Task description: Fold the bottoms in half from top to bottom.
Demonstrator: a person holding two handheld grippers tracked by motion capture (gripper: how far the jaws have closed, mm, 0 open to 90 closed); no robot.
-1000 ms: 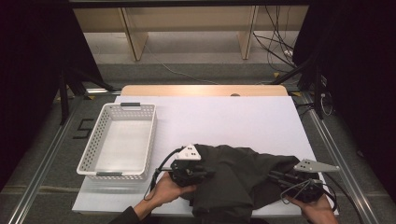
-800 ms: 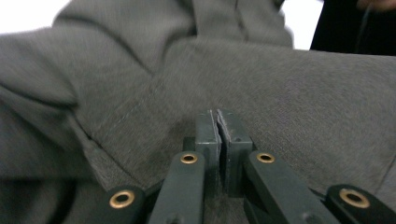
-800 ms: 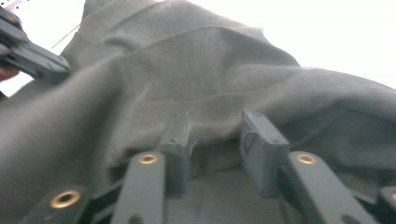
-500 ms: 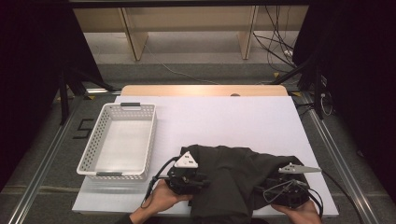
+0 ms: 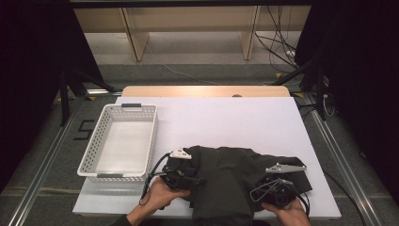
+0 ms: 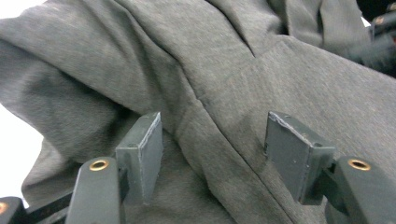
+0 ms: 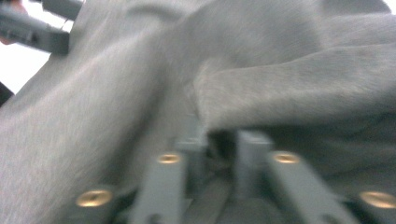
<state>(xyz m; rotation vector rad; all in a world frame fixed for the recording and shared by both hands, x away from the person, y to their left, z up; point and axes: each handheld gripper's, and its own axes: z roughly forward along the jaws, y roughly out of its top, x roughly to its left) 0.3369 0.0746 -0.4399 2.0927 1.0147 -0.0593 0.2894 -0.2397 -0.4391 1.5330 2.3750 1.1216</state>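
Note:
A dark grey garment (image 5: 230,174) lies crumpled on the white table (image 5: 226,122) near its front edge. In the high view my left gripper (image 5: 194,181) is at the garment's left edge and my right gripper (image 5: 259,191) is at its right part. In the left gripper view the cloth (image 6: 233,70) lies under my left gripper (image 6: 217,154), whose jaws stand wide open, one on each side of a seam. In the blurred right gripper view my right gripper (image 7: 219,149) has its jaws drawn close on a fold of the garment (image 7: 280,70).
A white perforated basket (image 5: 153,136) stands empty on the left of the table. A wooden strip (image 5: 202,91) runs along the far edge, with shelving and cables on the floor beyond. The far half of the table is bare.
My right gripper has moved left onto the garment and taken a fold. The left gripper has shifted slightly toward the person. The cloth's right side has bunched inward.

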